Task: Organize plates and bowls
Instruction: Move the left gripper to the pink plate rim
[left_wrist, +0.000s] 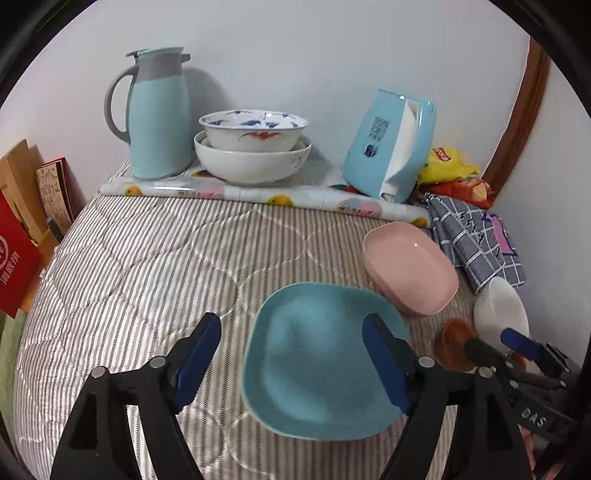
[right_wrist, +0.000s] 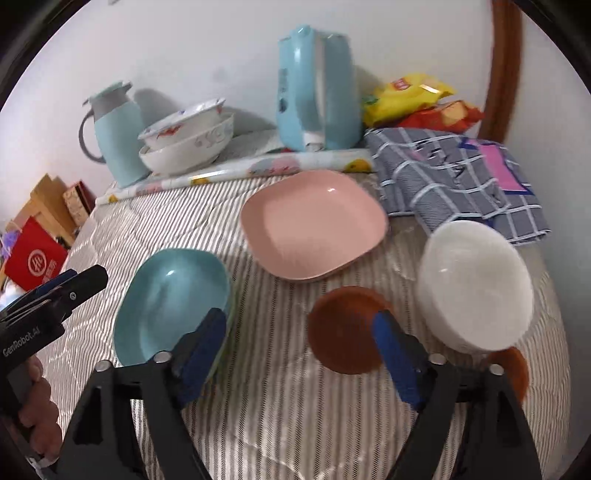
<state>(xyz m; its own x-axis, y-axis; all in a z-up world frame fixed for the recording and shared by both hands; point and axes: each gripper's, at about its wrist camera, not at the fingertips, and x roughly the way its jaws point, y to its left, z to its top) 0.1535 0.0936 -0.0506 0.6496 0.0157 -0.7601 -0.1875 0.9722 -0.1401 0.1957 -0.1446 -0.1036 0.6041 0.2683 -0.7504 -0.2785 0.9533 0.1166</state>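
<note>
Both my left gripper (left_wrist: 291, 363) and right gripper (right_wrist: 301, 354) stand released, empty. Teal squarish plastic plate (left_wrist: 321, 373) lies on the striped quilt (left_wrist: 147, 258): probably light, stiff, slick; I'd pinch its rim.

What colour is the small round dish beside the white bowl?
Reddish brown; the small round dish shows best in the right wrist view.

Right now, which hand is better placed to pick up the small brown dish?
Probably the right. The right gripper is open with the brown dish just beyond its fingertips, one pad already beside it. The left gripper, also open, faces the blue plate instead.
</note>
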